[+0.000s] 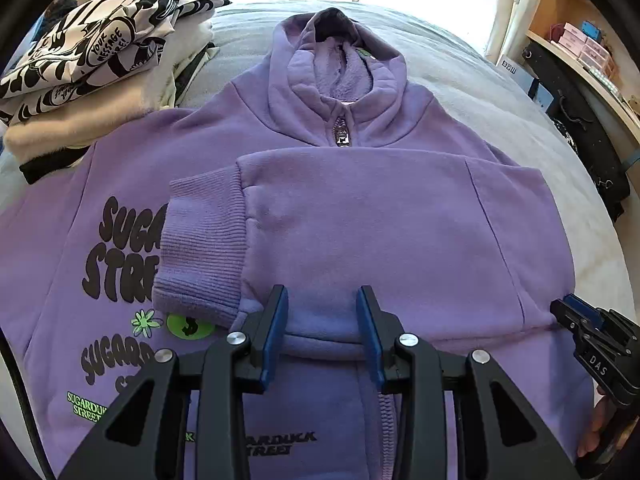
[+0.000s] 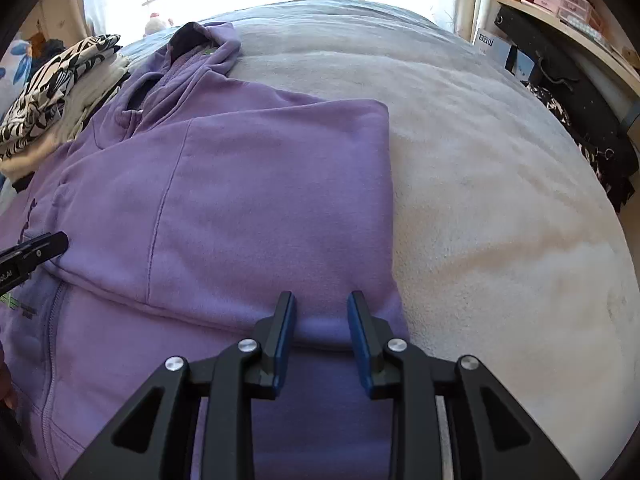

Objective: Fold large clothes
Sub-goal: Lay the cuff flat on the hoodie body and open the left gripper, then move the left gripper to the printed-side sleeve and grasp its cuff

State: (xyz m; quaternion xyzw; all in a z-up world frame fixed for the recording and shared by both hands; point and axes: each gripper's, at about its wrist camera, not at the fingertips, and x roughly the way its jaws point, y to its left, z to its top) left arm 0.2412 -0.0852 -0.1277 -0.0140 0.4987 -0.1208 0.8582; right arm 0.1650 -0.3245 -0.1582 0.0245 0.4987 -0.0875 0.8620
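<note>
The left claw (image 1: pixel 322 300) grips a raised fold of the purple hoodie (image 1: pixel 360 216) along the folded sleeve's near edge; the right claw (image 2: pixel 322 306) pinches the same fold nearer the hoodie's right edge. The hoodie lies on the bed (image 2: pixel 500 200), toward its left side, hood pointing to the far edge, beside stacked folded clothes (image 1: pixel 92 68).

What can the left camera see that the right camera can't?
Only the left wrist view shows the ribbed cuff, the zipper pull and the big black letters. Only the right wrist view shows the wide bare blanket beside the hoodie. Both show the purple hoodie, the stack of folded clothes and the shelf.
</note>
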